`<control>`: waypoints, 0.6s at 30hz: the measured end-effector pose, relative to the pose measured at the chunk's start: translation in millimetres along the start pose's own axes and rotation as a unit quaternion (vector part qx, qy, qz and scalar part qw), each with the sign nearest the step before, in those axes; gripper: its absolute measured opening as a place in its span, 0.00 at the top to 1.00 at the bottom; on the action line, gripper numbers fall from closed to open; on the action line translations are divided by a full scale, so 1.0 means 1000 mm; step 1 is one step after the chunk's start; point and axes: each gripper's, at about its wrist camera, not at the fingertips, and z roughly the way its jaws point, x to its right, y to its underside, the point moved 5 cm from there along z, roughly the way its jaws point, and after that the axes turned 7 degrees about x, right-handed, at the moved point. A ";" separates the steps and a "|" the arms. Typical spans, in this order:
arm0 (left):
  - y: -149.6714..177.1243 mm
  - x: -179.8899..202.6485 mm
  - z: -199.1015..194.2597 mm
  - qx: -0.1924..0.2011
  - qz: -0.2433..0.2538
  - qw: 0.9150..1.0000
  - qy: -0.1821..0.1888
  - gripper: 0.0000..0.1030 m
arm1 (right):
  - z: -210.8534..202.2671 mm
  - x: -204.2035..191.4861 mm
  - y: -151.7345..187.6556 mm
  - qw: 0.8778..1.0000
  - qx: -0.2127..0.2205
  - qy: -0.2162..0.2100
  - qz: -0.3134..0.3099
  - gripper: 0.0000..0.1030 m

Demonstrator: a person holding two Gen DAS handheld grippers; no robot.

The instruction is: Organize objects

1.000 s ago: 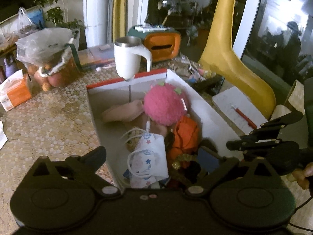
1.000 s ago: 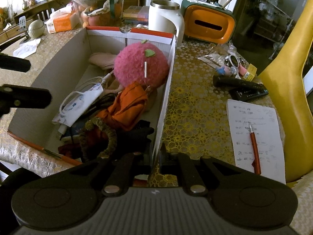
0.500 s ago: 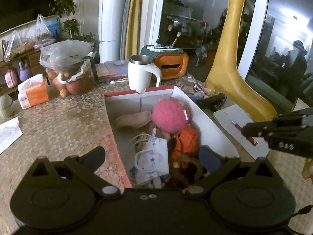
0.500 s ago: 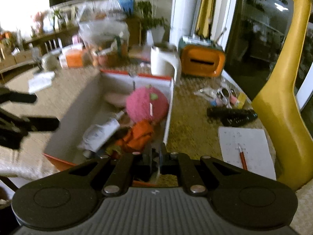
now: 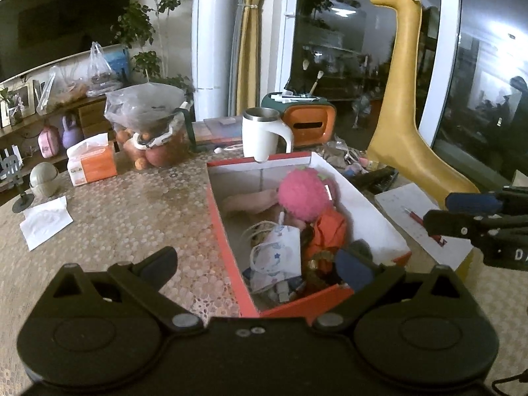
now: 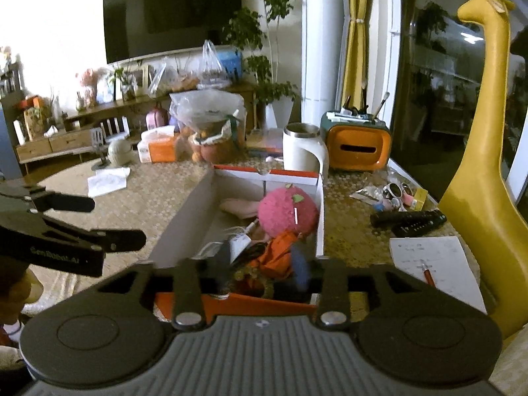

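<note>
A red and white cardboard box (image 5: 363, 204) (image 6: 184, 217) lies on the patterned table. In it are a pink plush ball (image 5: 305, 194) (image 6: 287, 211), an orange cloth (image 5: 330, 231) (image 6: 280, 254), a white face mask (image 5: 280, 257) (image 6: 239, 242) and several small dark things. My left gripper (image 5: 259, 260) (image 6: 115, 221) hovers open over the box's near left corner, holding nothing. My right gripper (image 6: 260, 264) (image 5: 439, 211) hangs above the box's near end. Its jaws are opening, blurred, with nothing between them.
Behind the box stand a white mug (image 5: 260, 135), an orange tissue holder (image 5: 310, 125) and a bag of fruit (image 5: 148, 132). To the right are remote controls (image 6: 409, 221), a notepad with a red pen (image 6: 432, 260) and a yellow giraffe figure (image 6: 478, 165). A tissue pack (image 5: 92, 161) sits left.
Both grippers have drawn back and up from the box, which now looks smaller. The right gripper's jaws, shut in the earlier frames, now stand apart. The left stays open.
</note>
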 end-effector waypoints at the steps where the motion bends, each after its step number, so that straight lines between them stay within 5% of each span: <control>1: 0.002 0.000 -0.002 0.001 0.001 1.000 -0.002 0.01 | -0.002 0.000 0.001 1.000 0.004 0.002 0.002 0.50; 11: 0.018 0.005 -0.017 0.005 -0.006 1.000 0.009 0.01 | -0.024 -0.015 0.020 0.999 0.045 0.003 0.002 0.19; 18: 0.022 0.010 -0.021 0.006 -0.002 1.000 0.015 0.01 | -0.033 -0.018 0.029 0.998 0.056 0.012 0.016 0.10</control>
